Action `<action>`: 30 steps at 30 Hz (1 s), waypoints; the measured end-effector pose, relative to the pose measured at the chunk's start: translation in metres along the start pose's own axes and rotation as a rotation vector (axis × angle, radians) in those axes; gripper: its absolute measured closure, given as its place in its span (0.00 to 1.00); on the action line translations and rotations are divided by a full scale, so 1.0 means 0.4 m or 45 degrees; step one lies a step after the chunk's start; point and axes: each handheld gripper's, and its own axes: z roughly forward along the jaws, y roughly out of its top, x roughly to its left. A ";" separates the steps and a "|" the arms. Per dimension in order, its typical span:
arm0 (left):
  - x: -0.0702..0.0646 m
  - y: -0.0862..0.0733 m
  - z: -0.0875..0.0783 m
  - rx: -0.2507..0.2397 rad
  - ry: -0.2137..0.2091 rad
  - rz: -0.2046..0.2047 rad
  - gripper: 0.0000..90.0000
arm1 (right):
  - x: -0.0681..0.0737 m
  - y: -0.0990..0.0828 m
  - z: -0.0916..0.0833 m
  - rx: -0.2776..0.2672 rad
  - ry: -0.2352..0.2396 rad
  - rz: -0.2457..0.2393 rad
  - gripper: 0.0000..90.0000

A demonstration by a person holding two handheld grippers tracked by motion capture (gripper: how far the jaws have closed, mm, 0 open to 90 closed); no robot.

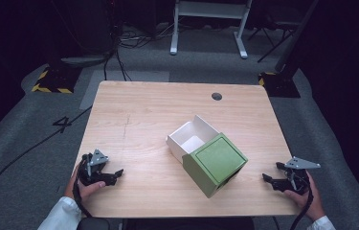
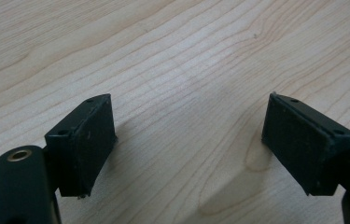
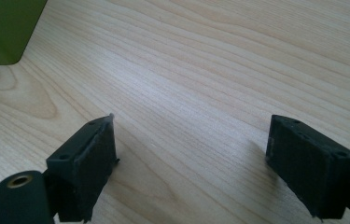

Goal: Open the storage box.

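1. A light wooden tabletop (image 1: 139,124) stands on a grey floor, with a small dark round hole (image 1: 217,96) near its far edge.
2. A green box (image 1: 214,164) sits right of the middle of the tabletop, turned at an angle to the edges, with its square panelled face up.
3. A white tray (image 1: 190,137) sticks out from the far side of the green box, open at the top and with nothing visible inside it.
4. The left tongs (image 1: 115,174) rest at the near left corner of the tabletop, held in a hand (image 1: 87,188) with a white sleeve, well apart from the box.
5. In the left gripper view the left tongs (image 2: 189,140) stand wide open over bare wood, holding nothing.
6. The right tongs (image 1: 272,174) lie at the near right edge, held in the other hand (image 1: 310,199), near the box but not touching it.
7. In the right gripper view the right tongs (image 3: 191,163) are also spread wide and hold nothing; a corner of the green box (image 3: 4,28) shows at the upper left.
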 end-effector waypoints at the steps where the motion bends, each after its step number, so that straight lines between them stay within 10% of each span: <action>1: 0.000 0.000 0.000 0.000 0.000 0.000 0.19 | 0.000 0.000 0.000 0.000 0.000 0.000 0.18; 30: 0.002 0.001 0.001 0.003 -0.007 -0.001 0.19 | 0.000 -0.001 -0.001 0.002 -0.001 0.002 0.18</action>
